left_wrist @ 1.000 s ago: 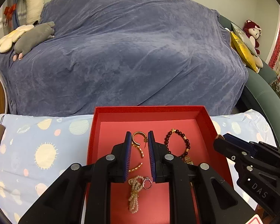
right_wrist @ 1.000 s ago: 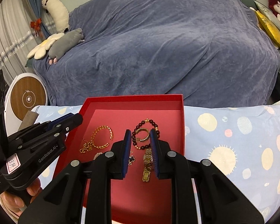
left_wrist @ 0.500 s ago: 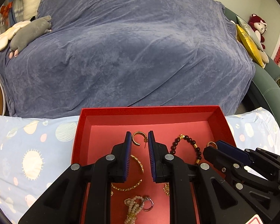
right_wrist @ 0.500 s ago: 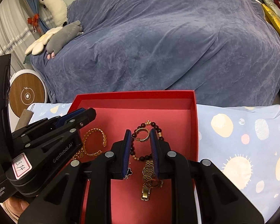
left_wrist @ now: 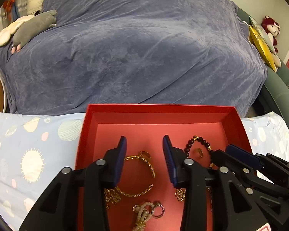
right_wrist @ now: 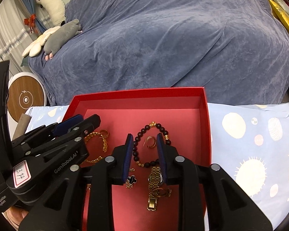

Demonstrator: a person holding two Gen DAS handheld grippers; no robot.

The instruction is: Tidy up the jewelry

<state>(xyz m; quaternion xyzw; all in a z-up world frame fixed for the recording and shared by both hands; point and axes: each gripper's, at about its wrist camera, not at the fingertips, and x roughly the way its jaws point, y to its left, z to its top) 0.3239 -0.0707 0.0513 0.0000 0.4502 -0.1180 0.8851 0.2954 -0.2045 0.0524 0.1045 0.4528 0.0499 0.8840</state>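
Jewelry (right_wrist: 151,150) lies scattered in red box (right_wrist: 206,127).

Red tray on a patterned cloth

A surface covered in a pale blue cloth (right_wrist: 256,144) printed with suns and spots fills the lower frame; a red tray (right_wrist: 206,127) sits directly on it at lower centre.
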